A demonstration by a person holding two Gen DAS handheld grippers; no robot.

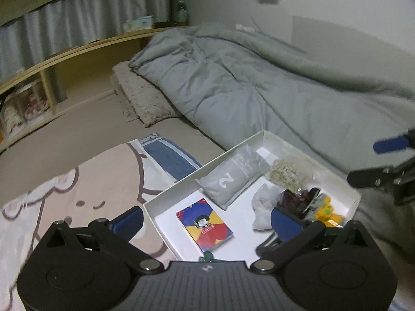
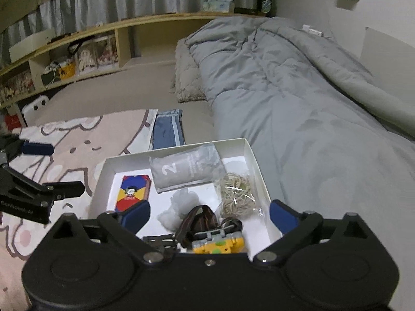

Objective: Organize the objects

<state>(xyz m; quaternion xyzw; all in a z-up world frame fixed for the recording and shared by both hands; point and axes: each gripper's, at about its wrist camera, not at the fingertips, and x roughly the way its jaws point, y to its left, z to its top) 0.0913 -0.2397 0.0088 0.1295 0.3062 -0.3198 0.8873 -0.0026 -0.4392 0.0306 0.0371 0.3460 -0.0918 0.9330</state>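
White open box (image 2: pixel 255 160) lying flat on the bed, holding: grey pouch (image 2: pixel 185 168) marked "2" toward the far wall; colourful card pack (image 2: pixel 132 191) flat at the left; bag of rubber bands (image 2: pixel 237 191) at the right; crumpled white wad (image 2: pixel 179 207) mid-box; dark strap (image 2: pixel 199 220) touching yellow toy (image 2: pixel 220 245) near the front

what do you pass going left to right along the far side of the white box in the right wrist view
colourful card box → grey pouch marked 2 → bag of rubber bands → right wall of the white box, with the grey duvet beyond it
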